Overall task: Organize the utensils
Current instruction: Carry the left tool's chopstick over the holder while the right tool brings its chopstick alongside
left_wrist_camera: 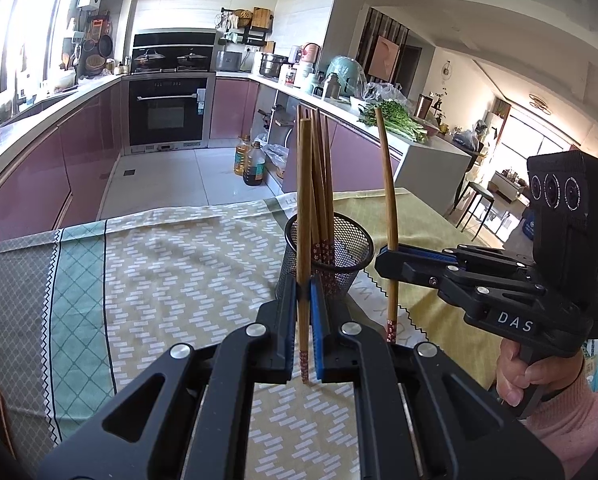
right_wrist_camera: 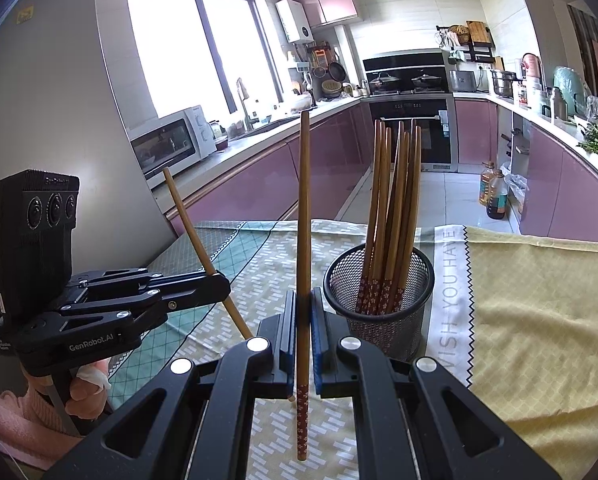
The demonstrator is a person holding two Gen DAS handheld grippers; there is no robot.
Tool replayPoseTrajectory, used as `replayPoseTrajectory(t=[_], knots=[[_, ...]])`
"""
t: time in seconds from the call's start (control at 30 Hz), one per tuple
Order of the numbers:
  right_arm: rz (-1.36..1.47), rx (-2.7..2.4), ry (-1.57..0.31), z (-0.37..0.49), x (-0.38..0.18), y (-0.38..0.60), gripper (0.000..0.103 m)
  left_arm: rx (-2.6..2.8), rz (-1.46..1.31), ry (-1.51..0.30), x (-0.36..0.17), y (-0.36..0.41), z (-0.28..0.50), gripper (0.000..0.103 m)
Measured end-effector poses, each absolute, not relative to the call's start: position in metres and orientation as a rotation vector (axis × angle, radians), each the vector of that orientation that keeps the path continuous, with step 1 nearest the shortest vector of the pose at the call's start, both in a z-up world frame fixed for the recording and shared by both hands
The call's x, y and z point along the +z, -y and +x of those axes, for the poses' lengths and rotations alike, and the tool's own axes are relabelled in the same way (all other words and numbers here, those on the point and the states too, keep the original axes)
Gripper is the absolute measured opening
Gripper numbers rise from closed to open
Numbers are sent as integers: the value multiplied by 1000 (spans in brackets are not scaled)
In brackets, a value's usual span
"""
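Left gripper: we see our left gripper (left_wrist_camera: 303, 312) clamped on one wooden chopstick (left_wrist_camera: 303, 240), which stands nearly upright between the blue pads; in the right wrist view the same gripper (right_wrist_camera: 219, 280) shows from the side, and the chopstick (right_wrist_camera: 203, 256) leans there.

Right gripper: our right gripper (right_wrist_camera: 303, 320) is closed on a second chopstick (right_wrist_camera: 303, 240), held upright with its patterned end hanging below the fingers; in the left wrist view this gripper (left_wrist_camera: 383, 260) grips that stick (left_wrist_camera: 389, 216) just right of the holder.

Mesh holder: a black wire cup (right_wrist_camera: 379, 300) stands on the cloth-covered tabletop, nearer its far edge than its near one; in the left wrist view the cup (left_wrist_camera: 339, 256) sits just behind our left fingers.

Chopsticks in the holder: we see a bundle (right_wrist_camera: 395, 208) standing in it, patterned ends down. The sticks overlap, so we cannot count them surely.

Tablecloth: a green and yellow patterned cloth (left_wrist_camera: 179, 264) covers the tabletop; its right part bears printed letters (right_wrist_camera: 449, 280), partly cut off by the holder and our gripper.

Hidden: the near edge of the tabletop lies under both gripper bodies. In the left wrist view our held chopstick overlaps the bundle behind it. The hand (left_wrist_camera: 527, 372) on the right gripper shows only in part; the hand (right_wrist_camera: 87, 392) on the left one is half hidden too.
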State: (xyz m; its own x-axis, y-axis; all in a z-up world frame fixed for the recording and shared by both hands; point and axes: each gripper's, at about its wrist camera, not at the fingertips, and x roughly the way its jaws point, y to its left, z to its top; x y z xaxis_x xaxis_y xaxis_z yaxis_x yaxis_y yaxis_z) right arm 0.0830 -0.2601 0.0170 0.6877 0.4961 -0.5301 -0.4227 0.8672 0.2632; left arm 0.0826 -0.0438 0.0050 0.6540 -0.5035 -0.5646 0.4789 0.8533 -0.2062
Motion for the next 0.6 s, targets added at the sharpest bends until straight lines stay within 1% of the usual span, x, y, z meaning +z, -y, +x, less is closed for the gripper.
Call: replayPoseTrajectory(t=[0.6], knots=[[128, 513, -604, 88, 24, 262, 6, -570, -17, -634, 13, 49, 83, 7]])
